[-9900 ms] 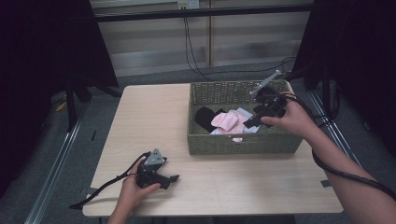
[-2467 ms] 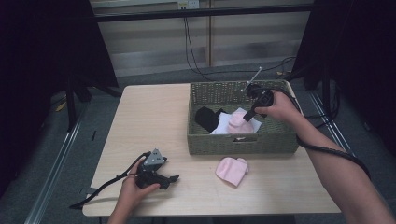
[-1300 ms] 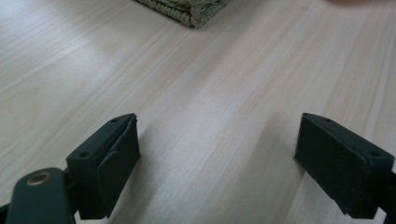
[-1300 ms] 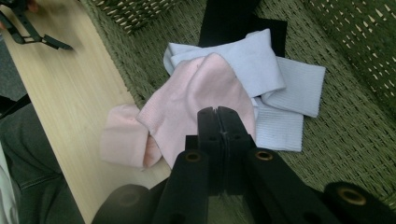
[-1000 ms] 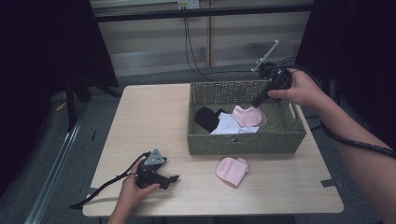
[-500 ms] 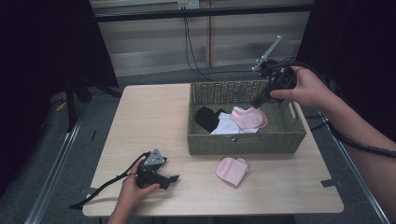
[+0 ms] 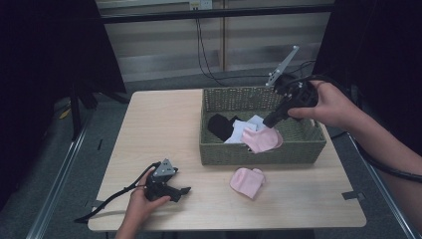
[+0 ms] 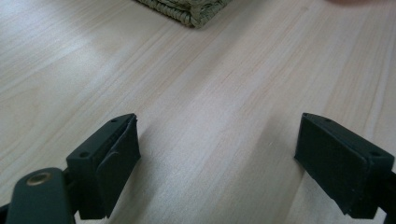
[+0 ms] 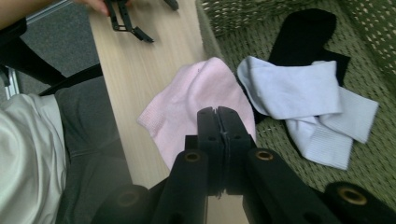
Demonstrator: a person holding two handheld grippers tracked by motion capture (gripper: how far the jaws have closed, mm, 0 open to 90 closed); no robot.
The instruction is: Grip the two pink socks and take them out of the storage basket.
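Note:
My right gripper [image 7: 272,121] hangs over the woven basket [image 7: 259,154], shut on a pink sock [image 7: 262,139] that dangles above the basket's front wall. In the right gripper view the closed jaws pinch that pink sock [image 9: 191,105] at its top edge. Inside the basket lie white socks [image 9: 299,100] and a black sock [image 9: 303,35]. A second pink sock [image 7: 247,181] lies on the table in front of the basket. My left gripper [image 7: 183,191] rests on the table near the front left, open, with bare wood between its fingers [image 8: 109,156].
The basket corner [image 8: 187,9] sits ahead of the left gripper. Table [image 7: 164,124] has free wood to the left of the basket. A person's lap and the floor [image 9: 60,51] show beyond the table's front edge. Cables hang behind the table.
Earlier one pink sock was set on the table. In the last second the right gripper has lifted a second pink sock and drawn it toward the basket's front wall. The left gripper stayed still.

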